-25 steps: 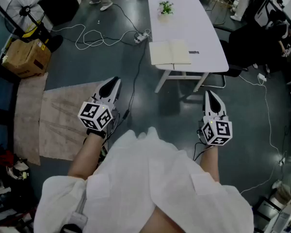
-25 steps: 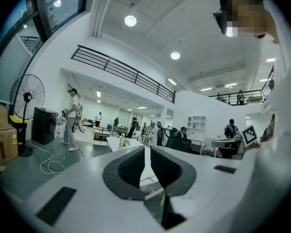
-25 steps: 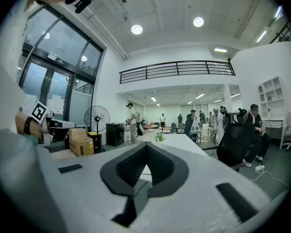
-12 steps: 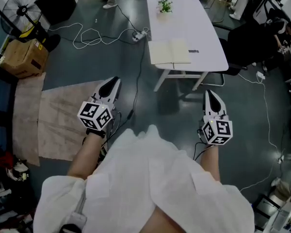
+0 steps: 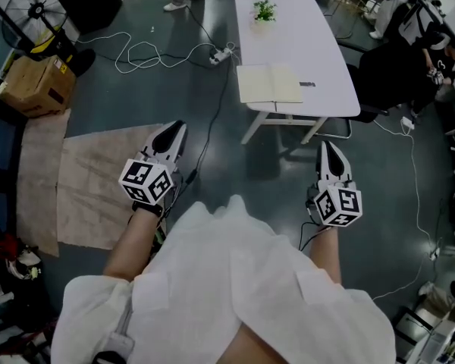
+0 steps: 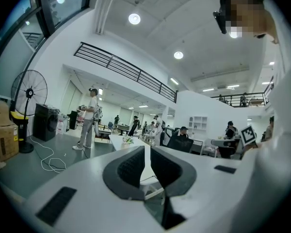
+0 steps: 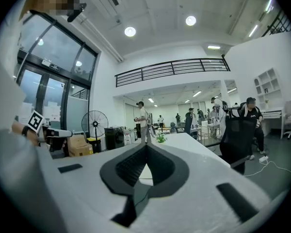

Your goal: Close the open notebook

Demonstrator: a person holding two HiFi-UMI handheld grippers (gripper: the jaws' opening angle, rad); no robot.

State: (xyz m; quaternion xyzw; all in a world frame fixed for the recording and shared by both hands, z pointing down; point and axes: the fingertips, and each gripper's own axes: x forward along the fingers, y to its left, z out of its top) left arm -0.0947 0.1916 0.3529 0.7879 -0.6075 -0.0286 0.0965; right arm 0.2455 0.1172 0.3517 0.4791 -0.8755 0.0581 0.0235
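2 grippers out front, both well short of the target. The left gripper (image 5: 177, 127), white with dark ribbed pads, shows its jaws a narrow slit apart with nothing between them. The right gripper (image 5: 327, 145) has its jaws pressed together at the tips, also empty. The open notebook (image 5: 269, 83), cream pages spread flat, lies at the near end of the long white table (image 5: 299, 40), well apart from both grippers, with a small potted green plant (image 5: 263, 10) at the far end. This reads as the approach step: no cover touched yet. Next move, by my reckoning: close in on the table, slip 1 jaw tip under an outer page edge and fold that half over the spine.
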